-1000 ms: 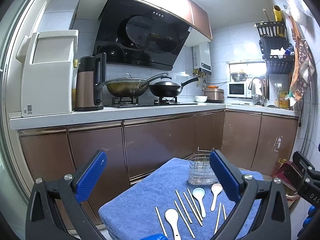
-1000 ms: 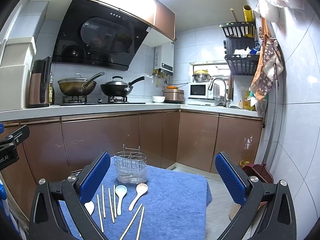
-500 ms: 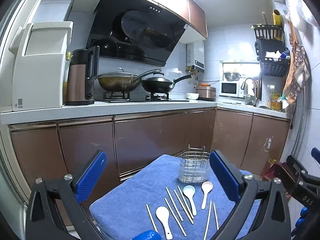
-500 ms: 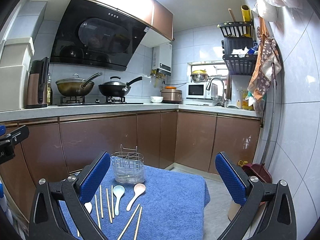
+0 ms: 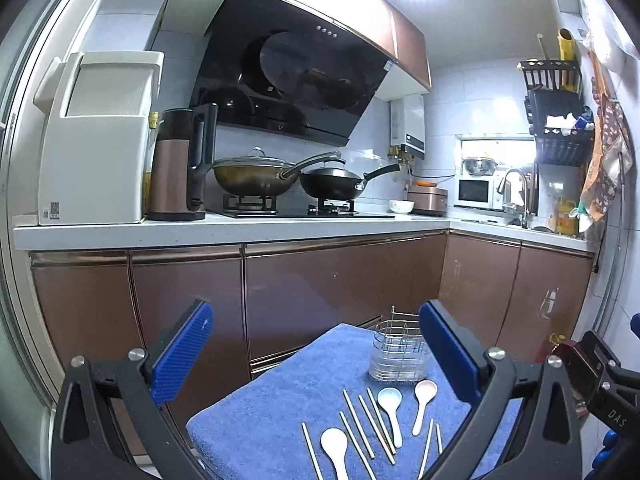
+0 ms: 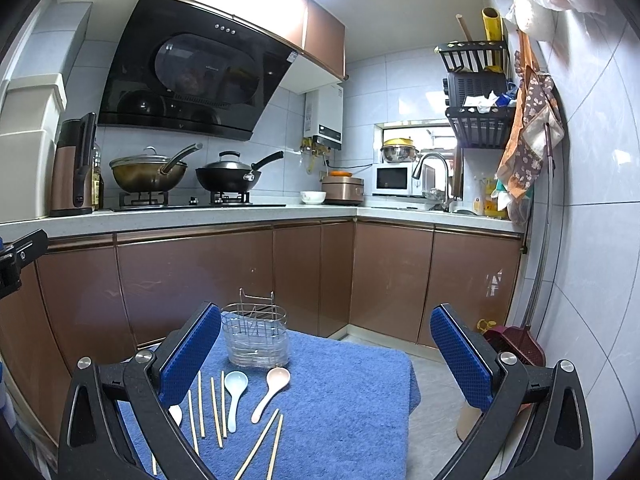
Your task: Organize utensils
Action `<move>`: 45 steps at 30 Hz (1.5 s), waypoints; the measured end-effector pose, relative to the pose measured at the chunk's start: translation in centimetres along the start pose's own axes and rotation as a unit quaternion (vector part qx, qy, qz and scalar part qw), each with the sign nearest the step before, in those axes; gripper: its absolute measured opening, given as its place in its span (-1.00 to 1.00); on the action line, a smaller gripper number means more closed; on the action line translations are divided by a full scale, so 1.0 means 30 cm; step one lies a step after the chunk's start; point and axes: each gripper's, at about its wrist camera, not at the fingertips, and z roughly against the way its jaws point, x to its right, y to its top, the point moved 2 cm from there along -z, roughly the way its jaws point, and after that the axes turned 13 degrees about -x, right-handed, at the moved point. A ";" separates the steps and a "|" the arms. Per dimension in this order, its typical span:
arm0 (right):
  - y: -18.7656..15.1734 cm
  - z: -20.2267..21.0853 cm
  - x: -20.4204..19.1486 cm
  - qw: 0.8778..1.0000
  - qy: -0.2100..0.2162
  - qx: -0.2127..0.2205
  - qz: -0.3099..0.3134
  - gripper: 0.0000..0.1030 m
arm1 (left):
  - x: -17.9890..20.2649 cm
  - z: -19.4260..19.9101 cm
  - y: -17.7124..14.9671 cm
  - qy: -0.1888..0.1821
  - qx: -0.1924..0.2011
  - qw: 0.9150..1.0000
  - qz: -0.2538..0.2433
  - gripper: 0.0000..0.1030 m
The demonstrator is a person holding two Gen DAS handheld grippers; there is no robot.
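Observation:
A wire utensil holder [image 6: 256, 338] stands at the far end of a blue towel [image 6: 352, 408] on a small table. In front of it lie a pale blue spoon [image 6: 235, 386], a pinkish spoon [image 6: 273, 384], a white spoon [image 5: 335, 446] and several wooden chopsticks [image 6: 216, 412]. In the left wrist view the holder [image 5: 398, 354], blue spoon [image 5: 390, 398] and pinkish spoon [image 5: 424, 394] show too. My left gripper [image 5: 316, 356] and right gripper [image 6: 326, 354] hover above the towel's near end, both open and holding nothing.
Brown kitchen cabinets [image 6: 200, 272] run behind and right of the table, under a counter with a kettle [image 5: 180, 168], two woks [image 5: 288, 178] and a microwave [image 6: 396, 180]. A red dustpan [image 6: 516, 346] leans by the right wall. Tiled floor lies right of the table.
Both grippers shifted slightly; the left view swung left and back again. Utensils and holder have not moved, and both grippers stay open.

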 end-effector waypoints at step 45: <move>-0.201 -0.744 -0.044 0.937 0.196 -0.286 -0.033 0.32 | -0.031 -0.848 -0.193 -0.148 -0.334 0.928 0.068 0.78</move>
